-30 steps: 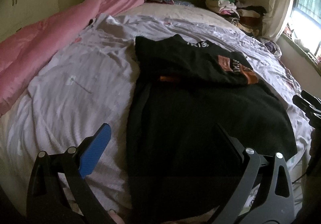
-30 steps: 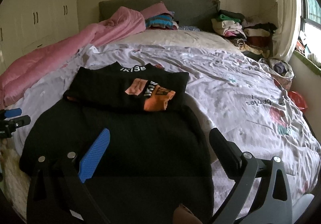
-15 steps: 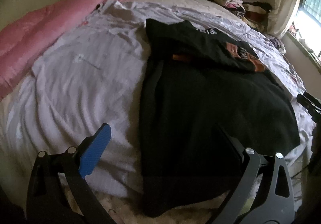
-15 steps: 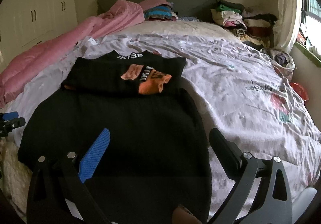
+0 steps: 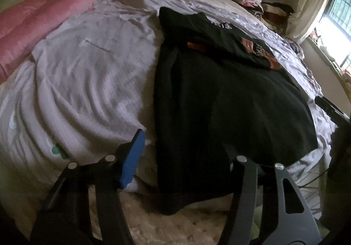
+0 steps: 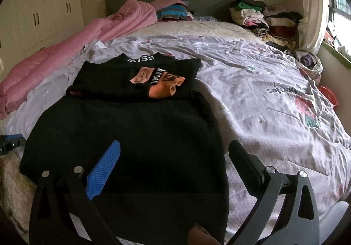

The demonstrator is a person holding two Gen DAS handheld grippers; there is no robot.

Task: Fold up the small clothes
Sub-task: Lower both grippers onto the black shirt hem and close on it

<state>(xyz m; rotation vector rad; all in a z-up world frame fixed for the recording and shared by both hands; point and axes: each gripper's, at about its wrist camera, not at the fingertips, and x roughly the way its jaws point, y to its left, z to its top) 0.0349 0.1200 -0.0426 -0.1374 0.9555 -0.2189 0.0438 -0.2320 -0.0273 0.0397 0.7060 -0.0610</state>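
A black garment (image 6: pixel 136 126) lies flat on the bed. Its top part (image 6: pixel 140 76), with white lettering and orange cuffs, is folded down over the body. My left gripper (image 5: pixel 183 139) is at the garment's near left corner (image 5: pixel 186 179), which hangs over the bed edge. Its jaws are closing with that corner between them, and the blue pad (image 5: pixel 133 157) is still clear of the cloth. My right gripper (image 6: pixel 175 157) stands open over the near right hem. Each gripper also shows in the other's view: the left gripper (image 6: pixel 11 141) and the right gripper (image 5: pixel 326 102).
The pale printed bed sheet (image 6: pixel 263 91) is wrinkled. A pink quilt (image 6: pixel 65 51) runs along the left side. Piles of folded clothes (image 6: pixel 258 14) sit by the grey headboard. A fluffy rug (image 5: pixel 175 223) lies below the bed edge, and a wardrobe (image 6: pixel 33 14) stands on the left.
My left gripper has come lower and closer to the garment's near left corner, and its jaws have narrowed. The right gripper's view has barely shifted.
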